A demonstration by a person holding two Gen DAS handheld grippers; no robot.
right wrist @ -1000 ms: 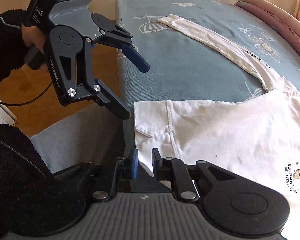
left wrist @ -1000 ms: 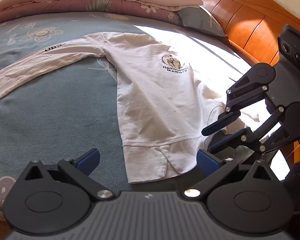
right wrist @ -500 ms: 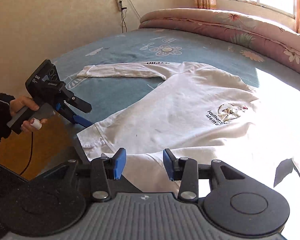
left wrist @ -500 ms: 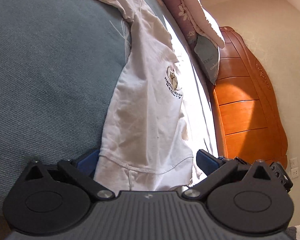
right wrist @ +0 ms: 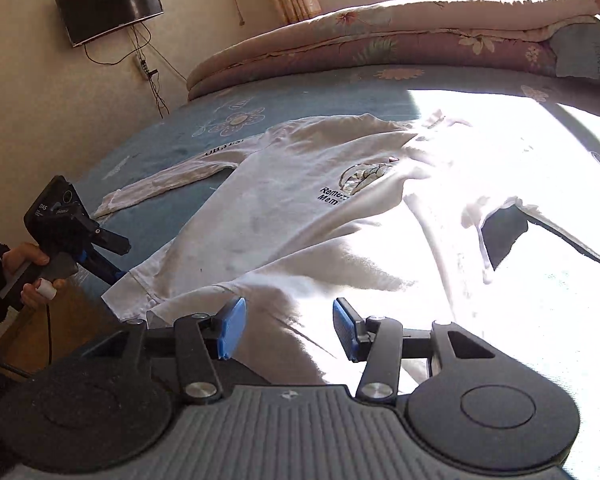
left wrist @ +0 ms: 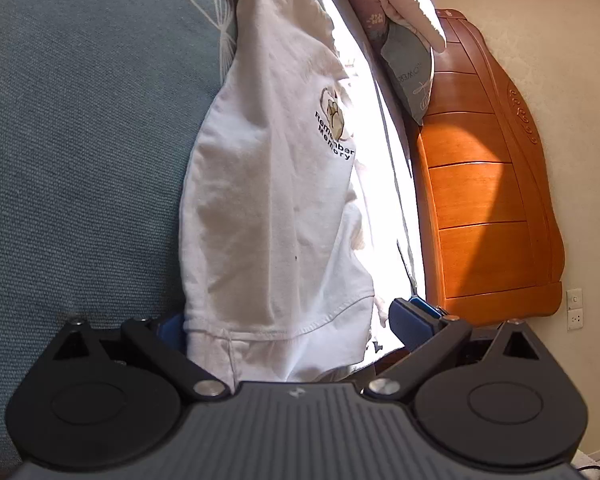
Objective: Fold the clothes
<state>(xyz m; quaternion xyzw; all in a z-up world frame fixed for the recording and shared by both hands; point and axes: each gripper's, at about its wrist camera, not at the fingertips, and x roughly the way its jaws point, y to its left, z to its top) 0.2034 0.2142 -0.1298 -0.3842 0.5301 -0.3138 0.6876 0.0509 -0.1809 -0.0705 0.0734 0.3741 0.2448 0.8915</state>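
white shirt (right wrist: 300, 216) soft, light, limp | grab hem corners at bed (left wrist: 80, 160) edge | left tongs (left wrist: 296, 320) agape astride hem; right tongs (right wrist: 286, 328) just widened, unclamped over hem

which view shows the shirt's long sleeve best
The right wrist view: the white shirt lies spread on the bed, its sleeve stretched out full length toward the wall. The left wrist view shows only the shirt's body, print and hem; that sleeve runs out of frame at the top.

hidden: shirt (left wrist: 276, 200) hem behind left gripper (left wrist: 288, 324) | washed out: far sleeve in sun glare
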